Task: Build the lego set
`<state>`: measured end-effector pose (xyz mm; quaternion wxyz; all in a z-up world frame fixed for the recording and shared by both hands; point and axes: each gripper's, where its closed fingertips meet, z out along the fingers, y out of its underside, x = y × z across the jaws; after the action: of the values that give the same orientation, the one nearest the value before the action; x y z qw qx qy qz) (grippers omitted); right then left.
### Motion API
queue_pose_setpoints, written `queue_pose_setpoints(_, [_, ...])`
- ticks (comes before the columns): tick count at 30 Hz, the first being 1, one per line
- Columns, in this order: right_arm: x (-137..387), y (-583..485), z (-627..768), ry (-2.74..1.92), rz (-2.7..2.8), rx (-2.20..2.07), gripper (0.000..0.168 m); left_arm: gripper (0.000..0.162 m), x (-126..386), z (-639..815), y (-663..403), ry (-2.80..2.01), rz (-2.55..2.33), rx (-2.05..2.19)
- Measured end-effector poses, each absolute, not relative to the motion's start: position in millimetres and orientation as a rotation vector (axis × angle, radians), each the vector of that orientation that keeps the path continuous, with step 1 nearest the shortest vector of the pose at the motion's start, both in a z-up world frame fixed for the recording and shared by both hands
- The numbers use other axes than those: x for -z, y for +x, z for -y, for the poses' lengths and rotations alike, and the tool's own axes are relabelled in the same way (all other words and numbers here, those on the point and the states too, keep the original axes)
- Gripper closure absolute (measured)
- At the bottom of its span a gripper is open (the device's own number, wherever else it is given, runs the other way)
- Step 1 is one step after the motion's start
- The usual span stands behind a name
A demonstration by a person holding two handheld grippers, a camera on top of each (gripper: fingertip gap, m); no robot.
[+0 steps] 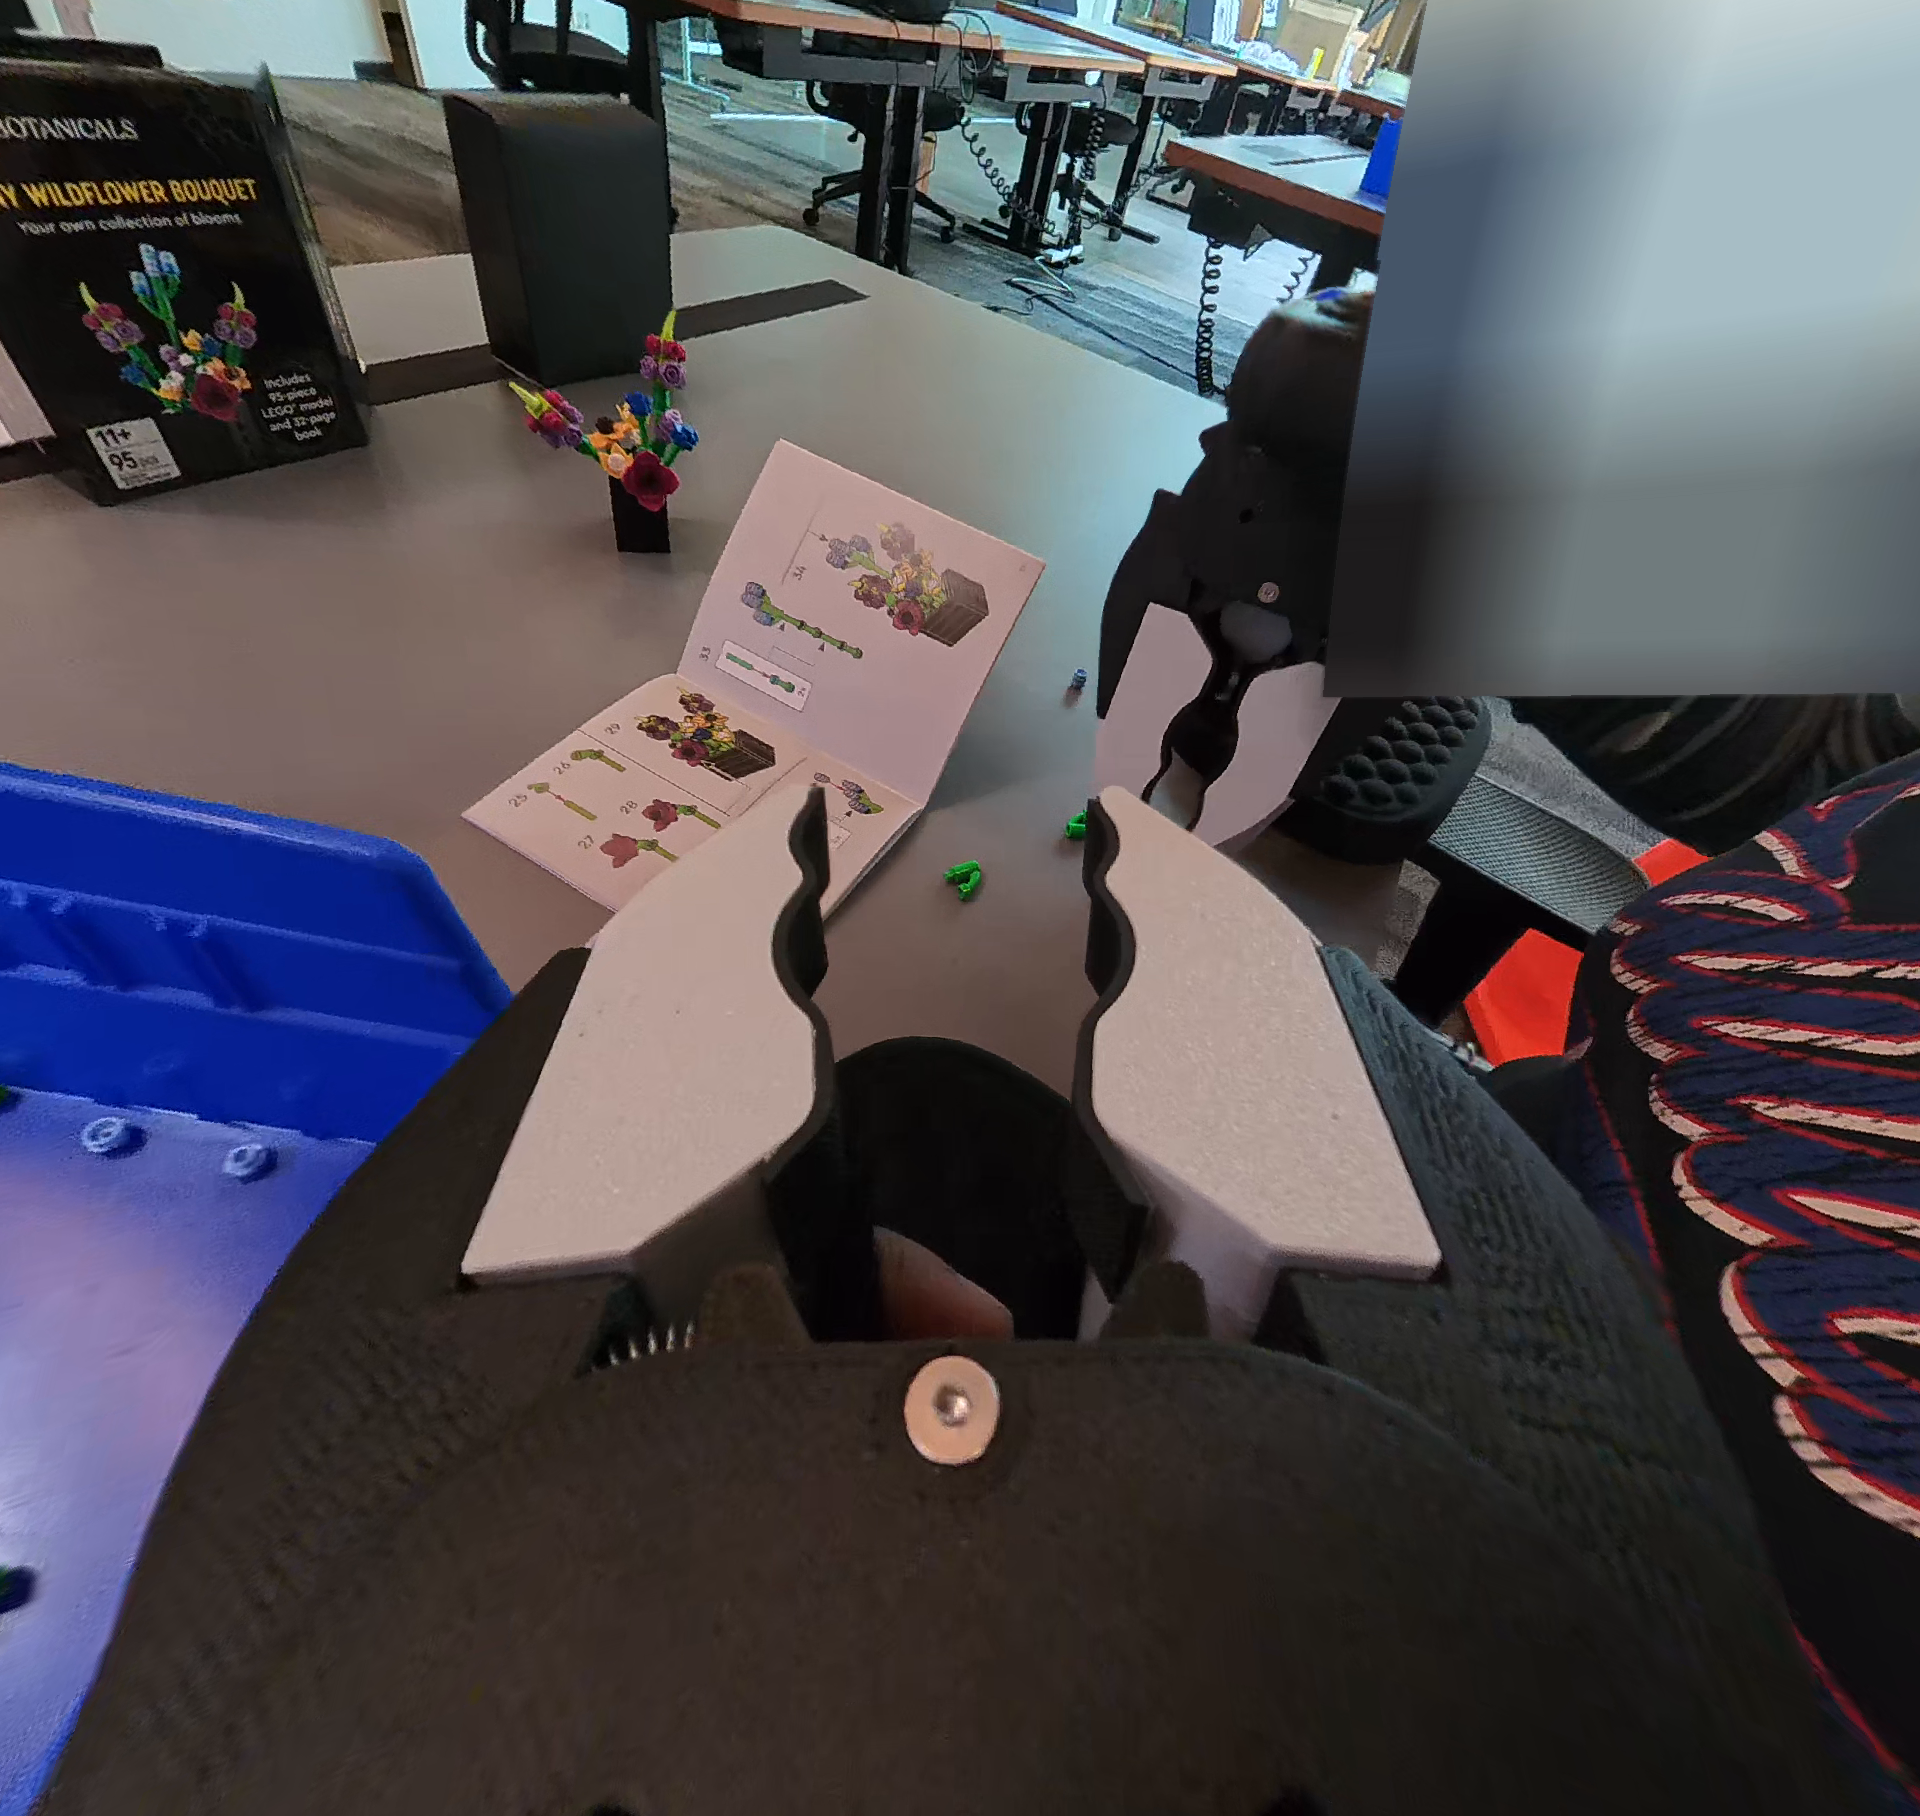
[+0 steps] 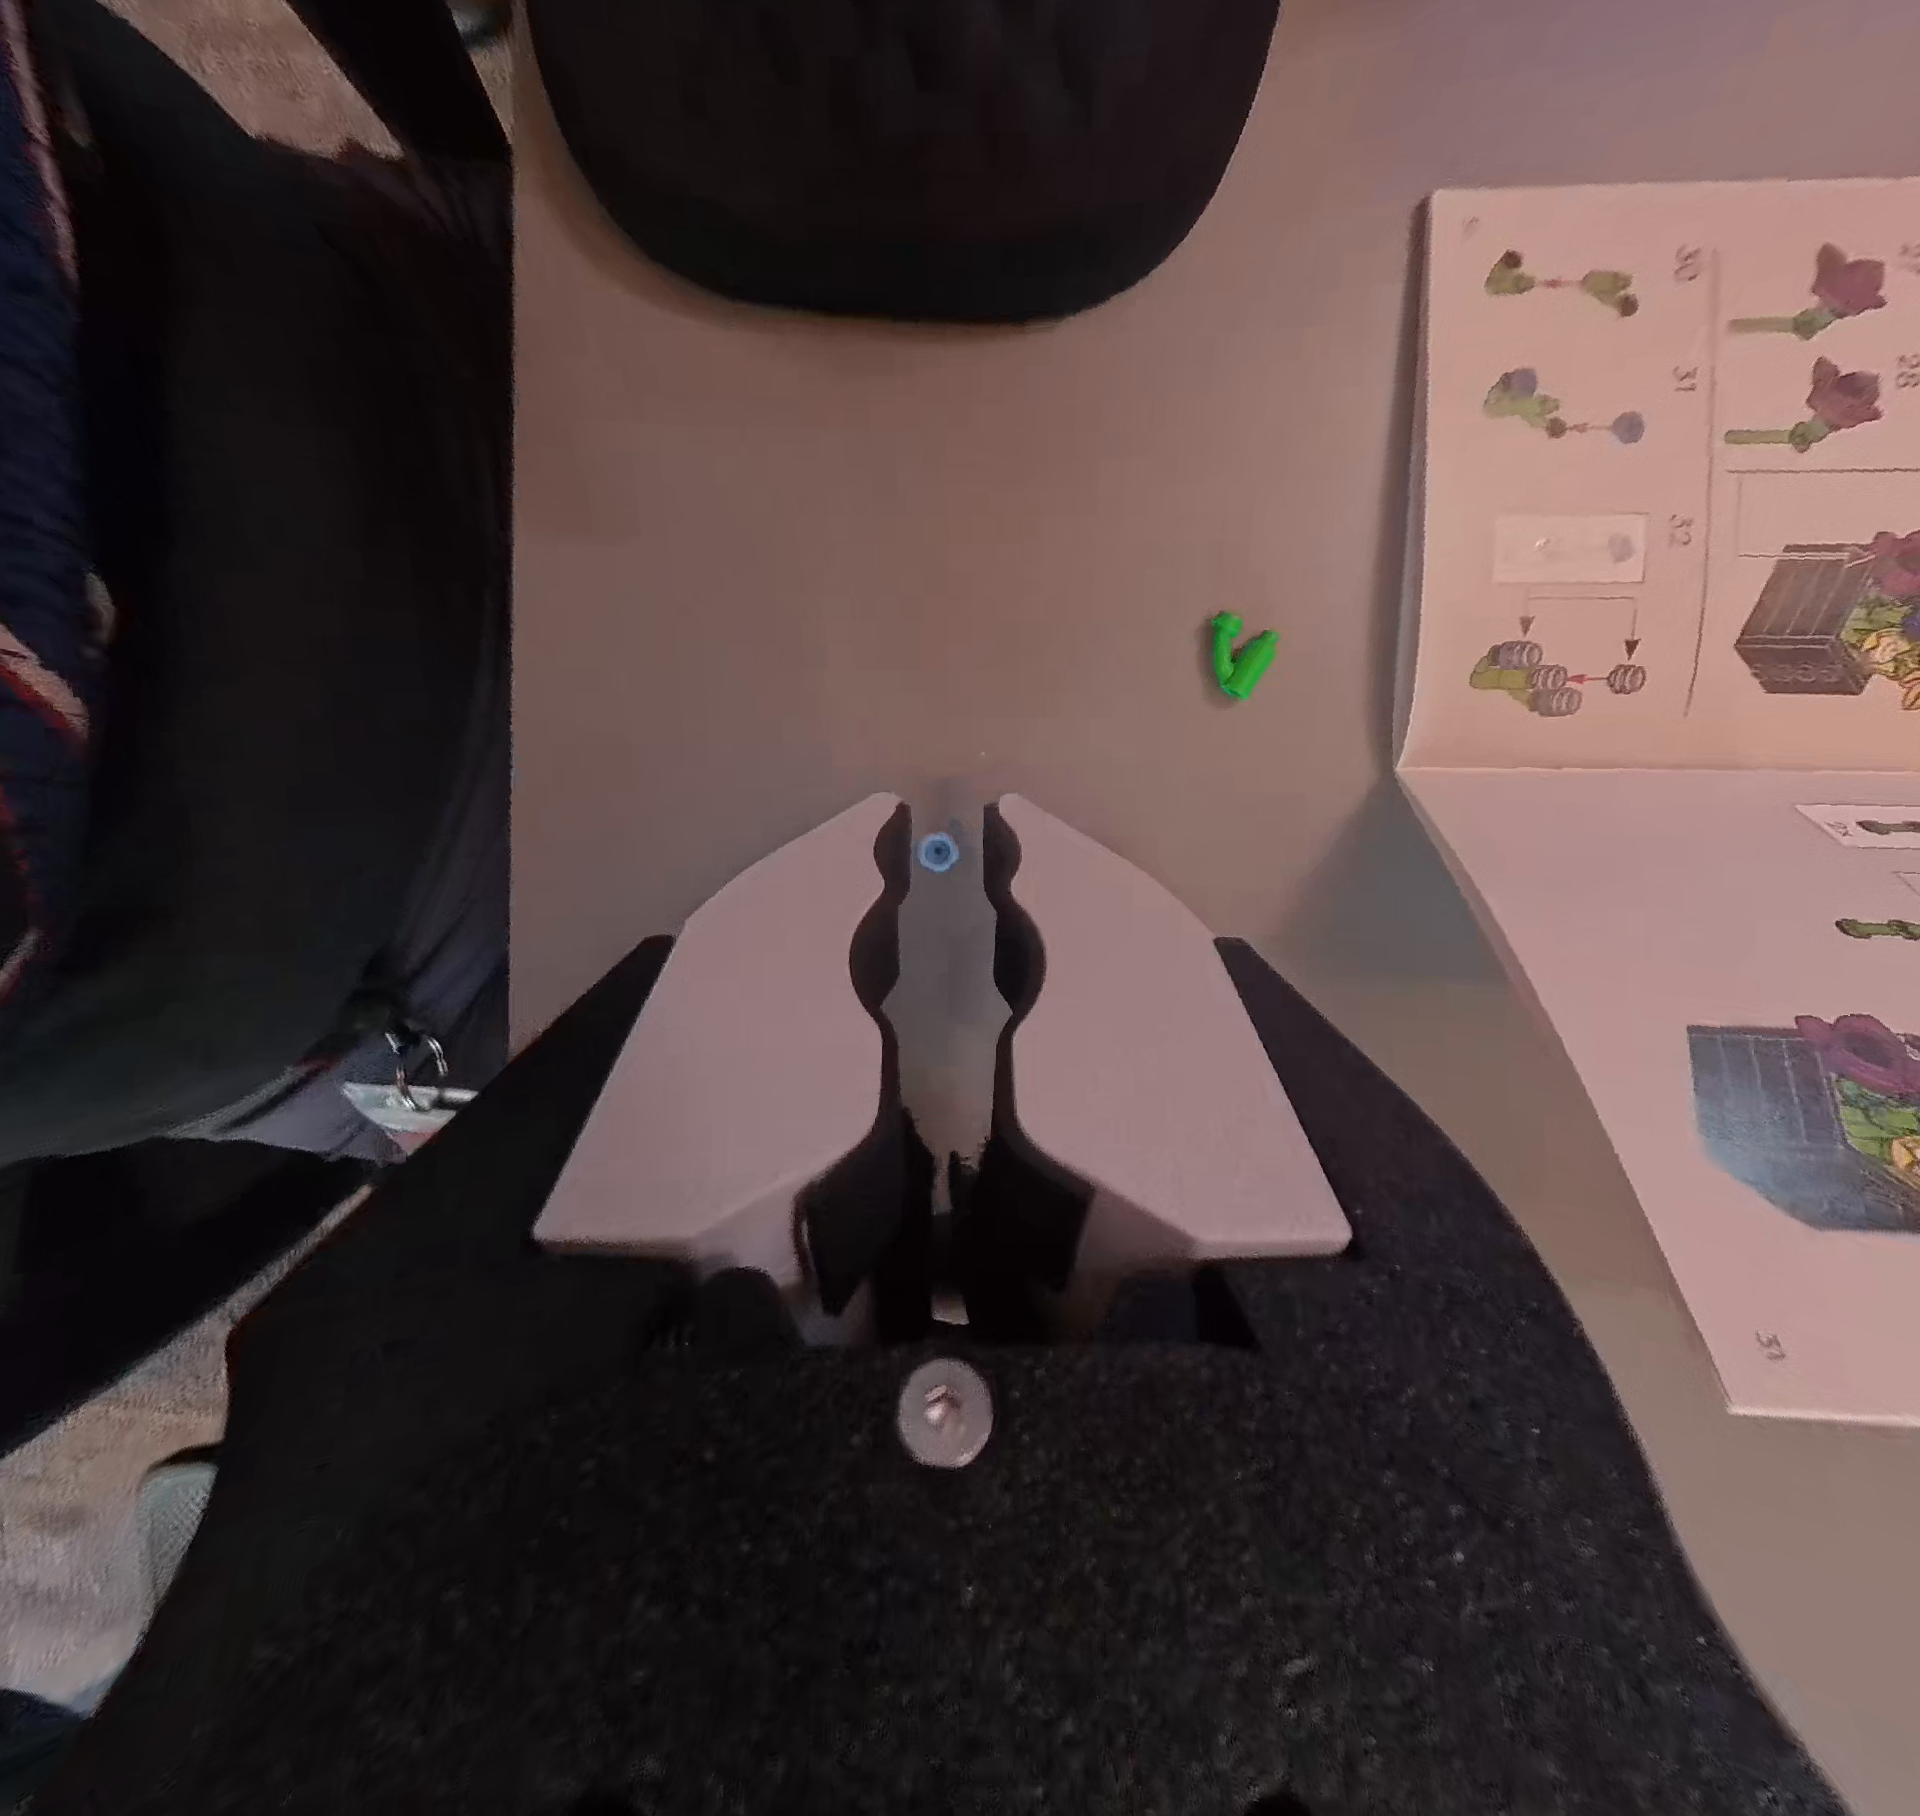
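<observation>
- We see our left gripper (image 1: pixel 956 810) spread wide, empty, above the table (image 1: pixel 312 644).
- Our right gripper (image 2: pixel 943 810) brackets a small blue round stud (image 2: pixel 937 852) without touching it; a green stem piece (image 2: pixel 1238 657) lies near the instruction booklet (image 2: pixel 1621 831).

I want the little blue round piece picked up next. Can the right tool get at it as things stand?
Probably yes: the blue round piece lies on bare table between the right tool's parted tips, nothing blocking. Whether the tips are low enough is unclear.

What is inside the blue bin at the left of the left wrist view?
The blue bin shows two small round blue pieces on its floor and a dark green bit at the frame's left edge. The left gripper body covers its near right part, so anything there is hidden.
</observation>
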<state>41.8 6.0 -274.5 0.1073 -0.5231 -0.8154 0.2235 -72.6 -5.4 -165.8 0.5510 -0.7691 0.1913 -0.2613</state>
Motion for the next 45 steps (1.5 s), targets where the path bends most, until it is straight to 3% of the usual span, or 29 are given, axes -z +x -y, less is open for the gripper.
queue_pose_setpoints(8, [214.7,26.4,-12.1,-1.302,1.976,-1.193,0.148,0.115,125.2,-1.7,-143.3,-1.947,-0.602,0.390])
queue_pose_setpoints(14, [167.9,30.3,-29.2,-1.066,1.577,-1.510,0.149,0.123,160.0,-42.9,-231.9,-2.322,-0.774,0.240])
queue_pose_setpoints(20, [174.6,36.1,-30.0,-1.065,1.563,-1.521,0.150,0.138,231.7,-89.3,-292.9,-2.554,-1.001,0.097])
queue_pose_setpoints(28, [175.2,37.6,-35.1,-1.080,1.542,-1.531,0.150,0.144,273.2,-103.4,-296.1,-2.644,-1.150,0.181])
queue_pose_setpoints(40, [174.4,37.9,-37.6,-1.081,1.529,-1.527,0.149,0.155,279.6,-98.8,-295.2,-2.707,-1.103,0.205])
queue_pose_setpoints(45, [173.5,36.1,-38.3,-1.070,1.517,-1.508,0.150,0.155,228.0,-104.3,-271.6,-2.451,-0.805,0.374])
